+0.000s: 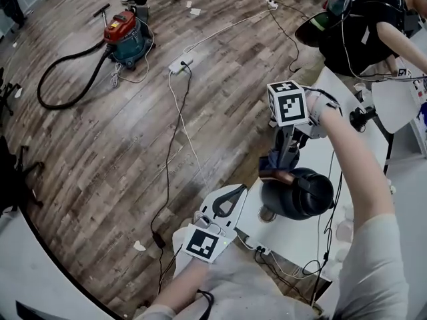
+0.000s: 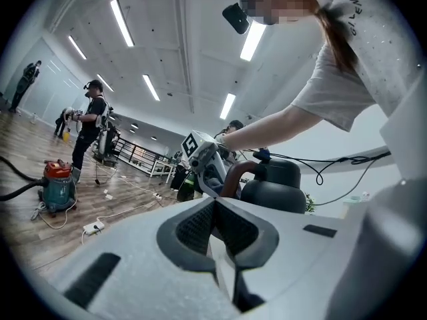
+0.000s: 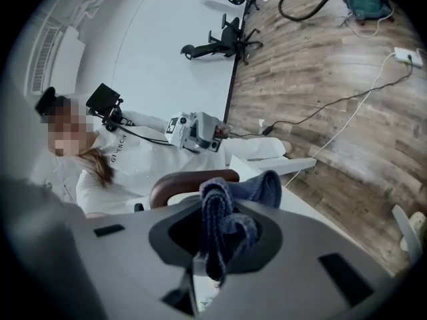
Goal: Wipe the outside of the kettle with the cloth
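A black kettle (image 1: pixel 300 195) with a brown handle (image 1: pixel 276 177) stands on the white table (image 1: pixel 300 235). My right gripper (image 1: pixel 281 167) reaches down from above to the handle side of the kettle, shut on a dark blue cloth (image 1: pixel 272 160). In the right gripper view the cloth (image 3: pixel 223 222) is bunched between the jaws of the right gripper (image 3: pixel 212 212), just over the brown handle (image 3: pixel 190 182). My left gripper (image 1: pixel 238 191) lies low at the table's near-left edge, shut and empty, a short way left of the kettle. From the left gripper (image 2: pixel 215 204) the kettle (image 2: pixel 277 191) shows ahead.
A vacuum cleaner (image 1: pixel 127 35) with its hose, a power strip (image 1: pixel 180 64) and several cables lie on the wood floor to the left. Another person (image 1: pixel 367 25) stands at a table at the far right. Cables hang off the table's front edge (image 1: pixel 313 265).
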The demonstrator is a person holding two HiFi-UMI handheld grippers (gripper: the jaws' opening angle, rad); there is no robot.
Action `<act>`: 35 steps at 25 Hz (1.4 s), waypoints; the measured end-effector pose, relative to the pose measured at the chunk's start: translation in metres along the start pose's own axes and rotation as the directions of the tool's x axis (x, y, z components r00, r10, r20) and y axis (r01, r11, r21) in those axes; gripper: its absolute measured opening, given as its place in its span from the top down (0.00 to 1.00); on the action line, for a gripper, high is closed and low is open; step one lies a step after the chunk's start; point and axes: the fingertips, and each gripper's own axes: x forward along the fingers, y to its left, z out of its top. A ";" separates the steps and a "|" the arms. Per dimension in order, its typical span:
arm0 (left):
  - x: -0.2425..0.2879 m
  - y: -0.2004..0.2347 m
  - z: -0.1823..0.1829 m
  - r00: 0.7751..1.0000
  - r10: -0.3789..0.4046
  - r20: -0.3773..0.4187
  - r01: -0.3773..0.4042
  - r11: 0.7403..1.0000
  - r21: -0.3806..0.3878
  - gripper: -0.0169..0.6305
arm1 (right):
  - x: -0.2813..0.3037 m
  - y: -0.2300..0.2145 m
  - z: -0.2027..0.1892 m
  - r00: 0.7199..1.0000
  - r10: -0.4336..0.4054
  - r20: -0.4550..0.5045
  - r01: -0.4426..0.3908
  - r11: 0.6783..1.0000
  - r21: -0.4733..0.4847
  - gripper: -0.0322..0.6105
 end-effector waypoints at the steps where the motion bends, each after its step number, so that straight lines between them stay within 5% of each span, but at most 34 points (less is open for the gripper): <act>1: -0.003 0.002 -0.002 1.000 0.009 -0.004 -0.009 1.000 0.001 0.96 | 0.003 -0.006 0.000 1.000 -0.004 -0.011 0.004 1.000 0.008 0.87; 5: -0.009 0.005 -0.005 1.000 0.023 -0.011 -0.023 1.000 0.002 0.96 | 0.014 -0.028 -0.002 0.998 -0.054 -0.042 0.055 0.998 0.018 0.87; 7: -0.009 0.002 -0.006 1.000 0.011 -0.016 -0.011 1.000 0.018 0.96 | 0.016 -0.044 0.001 0.988 -0.150 -0.035 0.149 0.988 -0.029 0.87; 10: -0.007 -0.004 -0.005 1.000 -0.009 -0.023 0.010 0.999 0.040 0.96 | -0.002 -0.049 0.012 0.937 -0.341 0.075 0.349 0.918 -0.185 0.87; 13: -0.004 -0.009 0.001 0.999 -0.026 -0.021 0.027 0.999 0.036 0.96 | -0.038 0.007 0.022 0.895 -0.363 0.260 0.431 0.855 -0.290 0.87; 17: 0.006 -0.016 0.020 0.998 -0.060 0.013 0.059 0.998 0.038 0.96 | -0.064 0.111 0.021 0.913 -0.312 0.263 0.397 0.828 -0.396 0.87; 22: 0.006 -0.021 0.029 0.996 -0.082 0.029 0.080 0.996 0.049 0.96 | -0.049 0.131 0.031 0.952 -0.280 0.124 0.306 0.875 -0.376 0.87; 29: -0.011 -0.016 0.033 0.998 -0.057 0.041 0.055 0.997 0.048 0.96 | -0.017 0.077 0.060 0.976 -0.212 -0.048 0.196 0.954 -0.226 0.87; 35: -0.028 0.002 0.032 0.999 -0.020 0.041 0.018 0.999 0.042 0.96 | 0.004 0.030 0.072 0.974 -0.184 -0.129 0.168 0.978 -0.124 0.87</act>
